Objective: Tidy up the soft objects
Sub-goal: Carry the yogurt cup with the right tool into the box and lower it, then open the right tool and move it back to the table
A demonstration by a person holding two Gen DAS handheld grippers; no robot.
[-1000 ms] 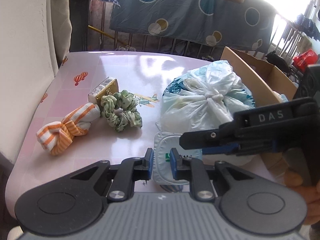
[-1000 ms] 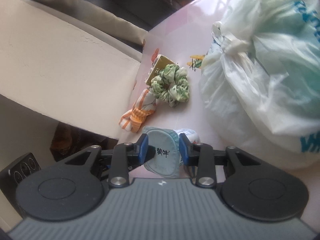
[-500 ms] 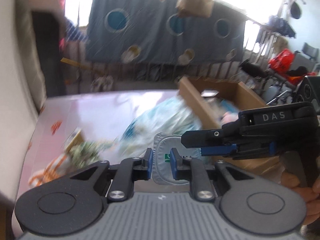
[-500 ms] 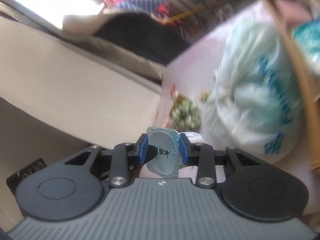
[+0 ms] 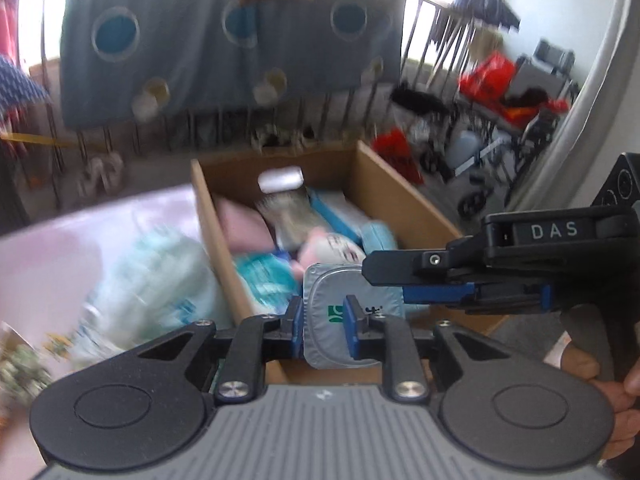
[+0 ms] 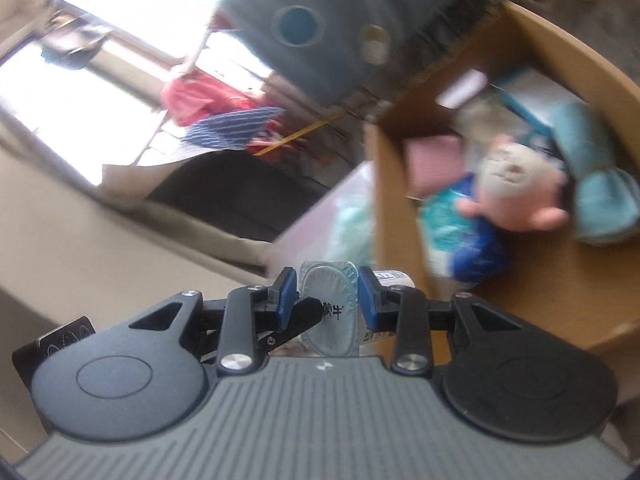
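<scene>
Left wrist view: both tools clamp the silver pouch (image 5: pixel 340 304) above the cardboard box (image 5: pixel 404 200), plastic bag (image 5: pixel 160 276) beside it

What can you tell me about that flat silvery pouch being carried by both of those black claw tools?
The soft silver-grey foil pouch has rounded corners, a sealed rim, a green logo and dark printed characters. It hangs in the air above the near end of the open brown cardboard box. The left gripper pinches its lower edge between blue pads, jaws just eased slightly; the right gripper clamps its other end from the side. Nothing else touches it.
</scene>
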